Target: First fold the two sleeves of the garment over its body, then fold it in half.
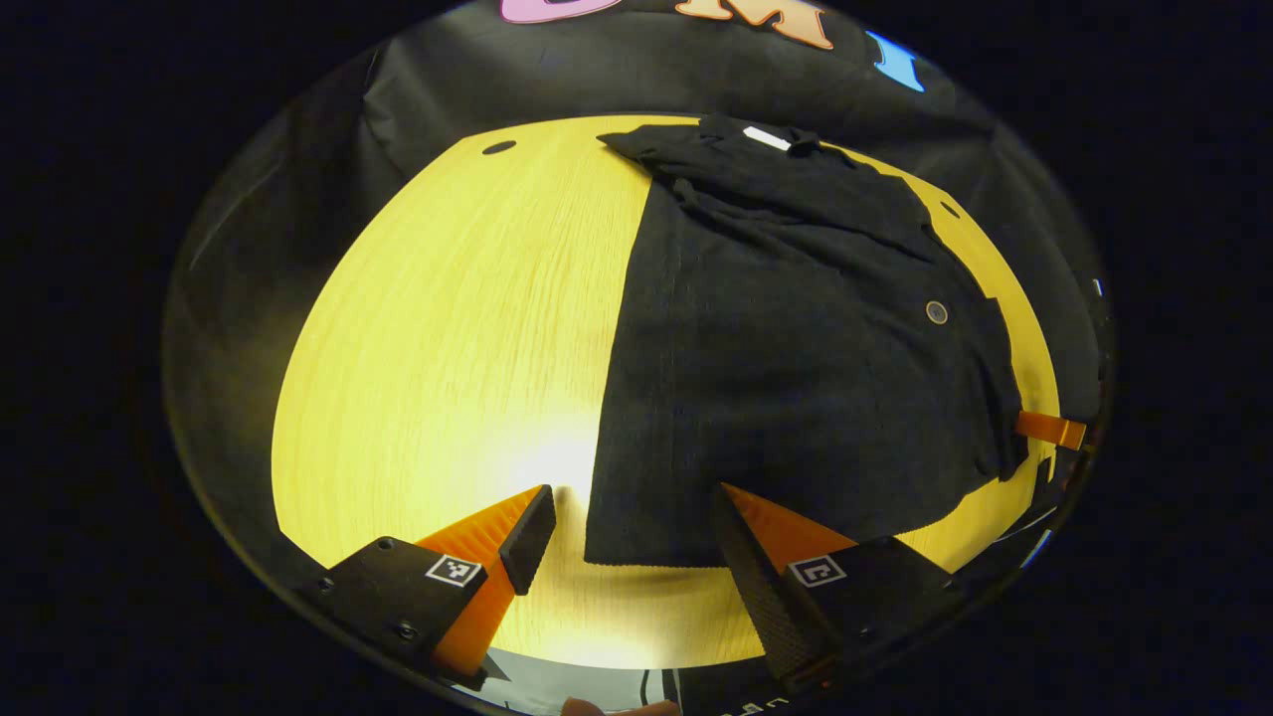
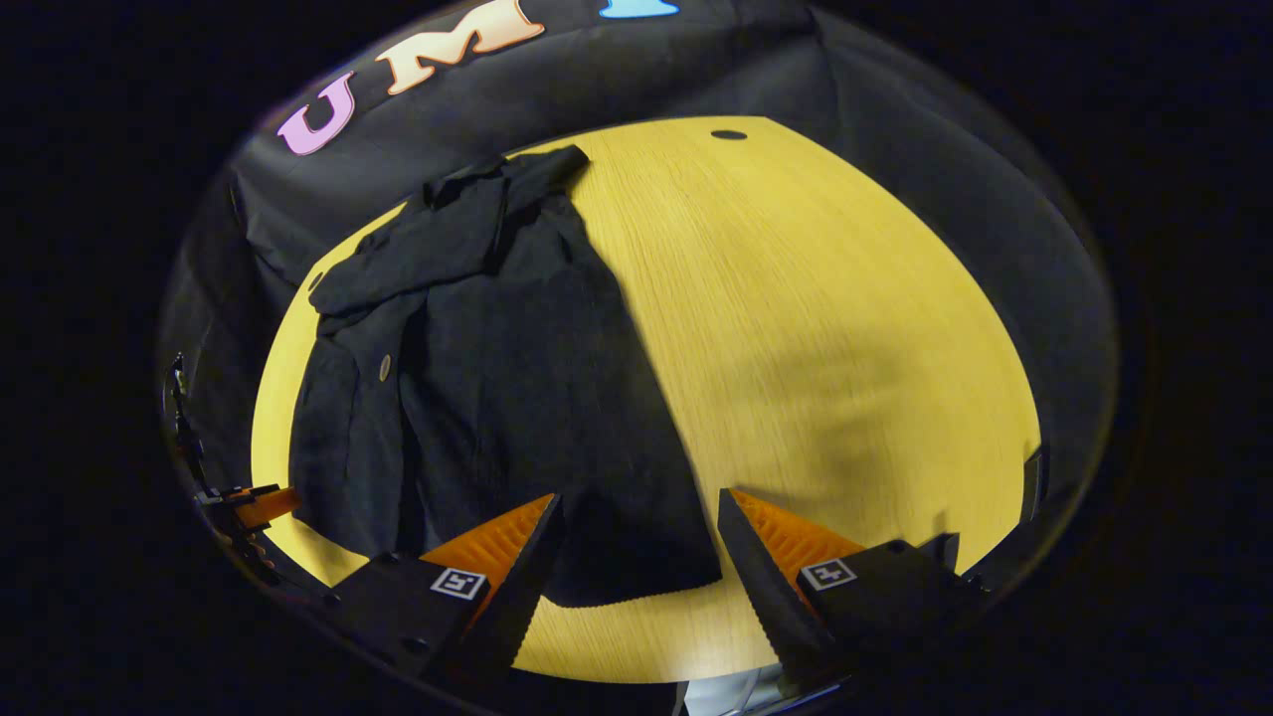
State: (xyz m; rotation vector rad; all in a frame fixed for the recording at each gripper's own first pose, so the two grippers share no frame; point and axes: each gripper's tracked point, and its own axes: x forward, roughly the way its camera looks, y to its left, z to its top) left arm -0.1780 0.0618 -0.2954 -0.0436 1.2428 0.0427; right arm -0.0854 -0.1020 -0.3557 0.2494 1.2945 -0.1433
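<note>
Here both tongs [image 1: 632, 527] [image 2: 636, 532] gape — empty — above the black garment [image 1: 796, 348] hem.

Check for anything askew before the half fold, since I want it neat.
The black garment lies on the table with its sleeves folded in, but the collar end is rumpled and bunched unevenly.

Garment [image 1: 796, 358] flat on table [image 1: 448, 348], ahead of left gripper [image 1: 636, 537] fingers; hem between right gripper [image 2: 636, 547] fingers
</note>
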